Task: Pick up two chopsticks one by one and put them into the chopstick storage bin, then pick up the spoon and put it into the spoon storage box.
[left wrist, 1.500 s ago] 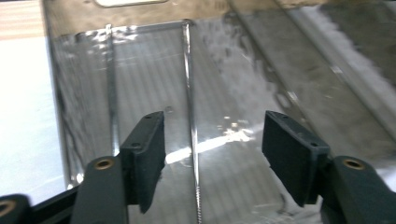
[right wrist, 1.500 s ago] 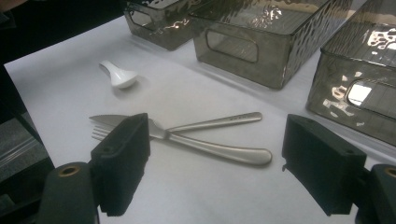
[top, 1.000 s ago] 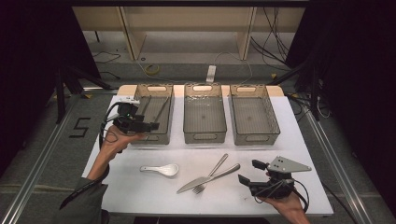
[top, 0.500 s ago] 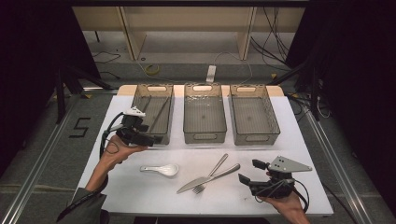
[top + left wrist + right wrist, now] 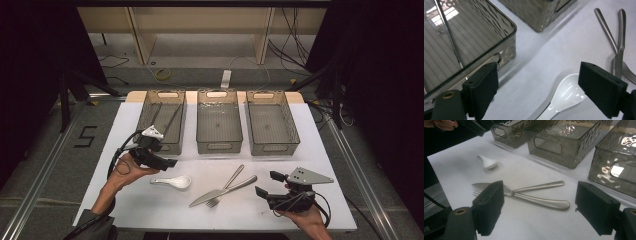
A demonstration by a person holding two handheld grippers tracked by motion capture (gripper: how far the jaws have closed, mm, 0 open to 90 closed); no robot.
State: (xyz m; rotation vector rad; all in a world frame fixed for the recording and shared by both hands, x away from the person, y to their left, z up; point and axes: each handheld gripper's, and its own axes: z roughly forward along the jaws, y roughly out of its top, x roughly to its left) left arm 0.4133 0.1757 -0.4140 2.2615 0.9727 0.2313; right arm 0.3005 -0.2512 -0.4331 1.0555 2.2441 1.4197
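Left gripper (image 5: pixel 170 162) is coming down off the left bin (image 5: pixel 161 121), jaws wide apart and nothing between them. A second ago it hung over that bin's near edge; now it has dropped toward the table and sits just above the white ceramic spoon (image 5: pixel 172 181), which lies on the white tabletop (image 5: pixel 320 150) at about seven o'clock from the middle bin (image 5: pixel 219 121). In the left gripper view the spoon's bowl (image 5: pixel 567 93) sits low between the two black pads, untouched. That reads as the spoon being next up. Right gripper (image 5: pixel 264 185) hasn't budged at five o'clock, jaws apart and empty, facing the crossed knife (image 5: pixel 222 191) and fork (image 5: pixel 227 184).
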